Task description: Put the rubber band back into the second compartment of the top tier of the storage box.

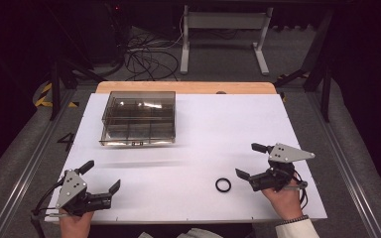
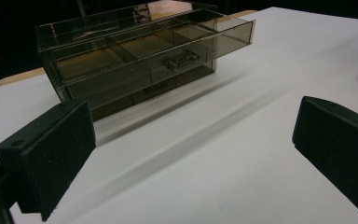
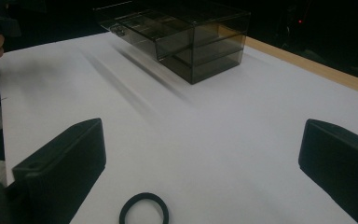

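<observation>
Both tongs are open, nothing held. The right gripper [image 1: 252, 161] hovers just right of the black ring [image 1: 222, 185], which lies flat on the white table [image 1: 218, 124] near the front edge, right of centre; in the right gripper view the ring [image 3: 144, 209] sits low between the jaws, nearer the left one. The left gripper [image 1: 103, 174] rests at the near left corner, well apart from the ring, aimed at the drawer box [image 1: 139, 118] at far left; its top drawer [image 2: 168, 51] looks pulled out. Risks, as I judge them: the ring is thin and flat, so the jaws may close over it and miss, or one jaw may hit first and skid it across the smooth top, maybe off the near edge. If the drawer is the target, a drop from high could bounce the ring out or land it in the wrong compartment. The ring is round: no long axis, points nowhere, hole faces straight up. The box's long side runs left-right, drawer front facing near.
</observation>
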`<control>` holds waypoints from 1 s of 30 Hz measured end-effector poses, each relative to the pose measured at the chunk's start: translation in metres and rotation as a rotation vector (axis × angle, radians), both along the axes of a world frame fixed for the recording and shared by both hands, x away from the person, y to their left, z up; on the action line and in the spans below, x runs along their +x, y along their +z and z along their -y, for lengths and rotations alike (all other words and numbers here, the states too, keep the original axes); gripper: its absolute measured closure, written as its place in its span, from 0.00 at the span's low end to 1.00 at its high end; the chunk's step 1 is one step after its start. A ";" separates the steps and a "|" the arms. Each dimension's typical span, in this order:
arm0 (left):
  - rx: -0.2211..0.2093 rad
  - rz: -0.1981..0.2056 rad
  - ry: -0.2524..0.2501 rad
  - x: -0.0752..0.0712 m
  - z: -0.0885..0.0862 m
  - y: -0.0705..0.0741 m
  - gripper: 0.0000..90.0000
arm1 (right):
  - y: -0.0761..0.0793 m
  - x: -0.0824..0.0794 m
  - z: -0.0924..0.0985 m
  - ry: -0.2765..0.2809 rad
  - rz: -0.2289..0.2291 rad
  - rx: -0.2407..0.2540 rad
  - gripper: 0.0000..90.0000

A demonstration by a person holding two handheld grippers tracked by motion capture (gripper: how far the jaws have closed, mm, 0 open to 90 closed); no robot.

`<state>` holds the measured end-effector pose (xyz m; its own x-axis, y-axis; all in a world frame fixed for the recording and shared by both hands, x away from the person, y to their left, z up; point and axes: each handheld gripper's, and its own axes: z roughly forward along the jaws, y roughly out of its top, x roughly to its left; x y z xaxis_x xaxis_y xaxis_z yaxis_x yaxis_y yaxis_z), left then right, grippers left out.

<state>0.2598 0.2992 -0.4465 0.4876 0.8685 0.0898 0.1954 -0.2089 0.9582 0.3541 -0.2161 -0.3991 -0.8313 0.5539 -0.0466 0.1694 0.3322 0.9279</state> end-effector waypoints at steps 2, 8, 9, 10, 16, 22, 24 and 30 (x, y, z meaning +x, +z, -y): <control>-0.001 0.001 0.000 0.000 0.000 0.000 0.00 | 0.001 0.003 -0.002 0.015 -0.015 0.003 0.03; 0.008 -0.004 -0.001 0.000 0.001 0.000 0.00 | 0.004 0.004 -0.009 0.083 -0.003 -0.021 0.03; 0.008 -0.004 -0.001 0.000 0.001 0.000 0.00 | 0.003 0.003 -0.010 0.087 0.001 -0.028 0.03; 0.007 -0.005 -0.002 0.000 0.001 0.000 0.00 | 0.003 0.002 -0.011 0.090 0.004 -0.033 0.03; 0.003 -0.003 -0.004 0.000 0.001 0.000 0.00 | 0.004 0.002 -0.011 0.071 0.009 -0.050 0.07; 0.007 -0.006 -0.008 0.000 0.001 -0.001 0.00 | 0.005 0.002 -0.013 0.076 -0.012 -0.089 0.14; 0.008 -0.006 -0.009 0.000 0.001 -0.001 0.00 | 0.007 0.003 -0.014 0.076 -0.029 -0.107 0.19; 0.006 -0.007 -0.010 0.000 0.001 -0.001 0.00 | 0.007 0.004 -0.021 0.095 -0.060 -0.167 0.29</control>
<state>0.2600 0.2980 -0.4472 0.4964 0.8632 0.0920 0.2001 -0.2170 0.9555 0.3578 -0.1953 -0.3925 -0.8835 0.4616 -0.0801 0.1831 0.4976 0.8478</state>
